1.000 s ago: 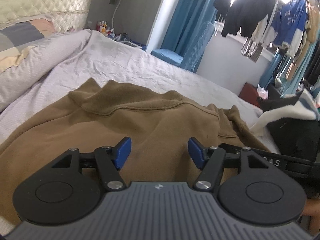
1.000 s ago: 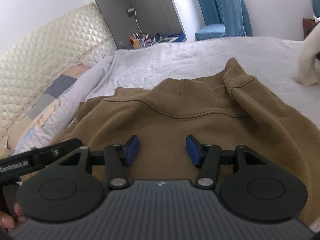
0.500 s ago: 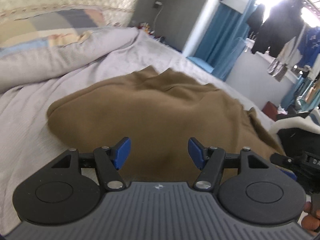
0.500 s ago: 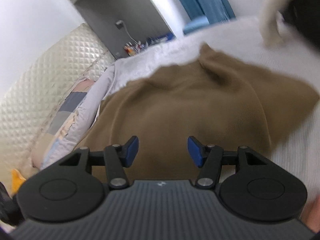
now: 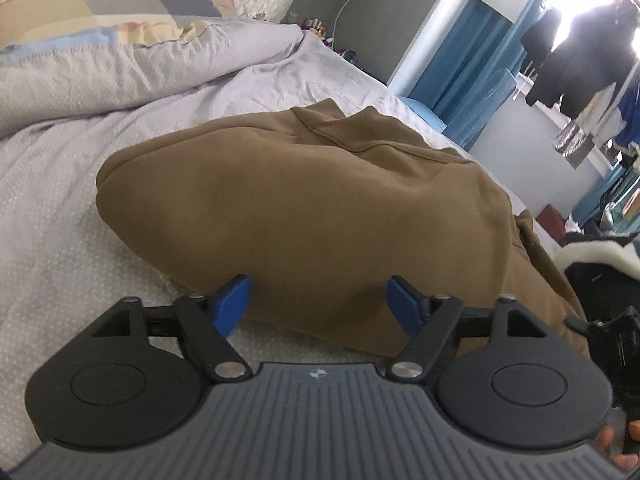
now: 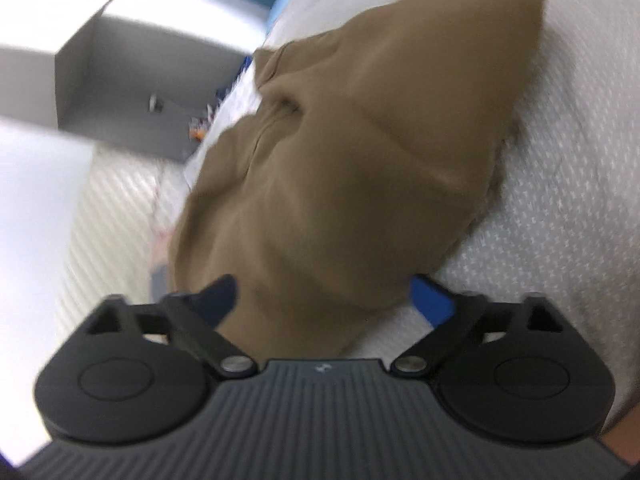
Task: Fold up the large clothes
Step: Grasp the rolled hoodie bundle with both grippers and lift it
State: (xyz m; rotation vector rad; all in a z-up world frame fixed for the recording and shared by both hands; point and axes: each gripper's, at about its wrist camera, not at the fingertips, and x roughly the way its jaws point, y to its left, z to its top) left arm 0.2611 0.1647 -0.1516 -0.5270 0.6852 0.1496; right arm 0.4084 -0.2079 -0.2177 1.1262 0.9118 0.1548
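On the pale grey bedspread (image 5: 60, 240) lies a brown sweatshirt (image 5: 320, 208), folded over on itself into a thick, rounded bundle. Its fabric is plain and heavy, a mustard-brown tone, with soft rolled edges where the layers double back. A ribbed neckline seam (image 5: 360, 146) runs across the far part, and a loose flap trails off toward the right edge of the bundle. From the right wrist view the same sweatshirt (image 6: 360, 152) tapers to a blunt corner at the top, with a puckered crease near the collar; that picture is blurred, so finer folds are probably there but cannot be made out.

The left gripper (image 5: 318, 304) hangs over the near hem, its jaws opening, blue pads (image 5: 232, 304) standing apart above the cloth without pressing it. The right gripper (image 6: 324, 300) is also opening, jaws spread very wide, with the near edge of the sweatshirt between the fingers but not pinched.

Beyond the garment a patchwork pillow (image 5: 120, 12) rests against a quilted headboard, blue curtains (image 5: 472, 56) hang at the window, and dark clothes (image 5: 580, 56) hang on a rail.
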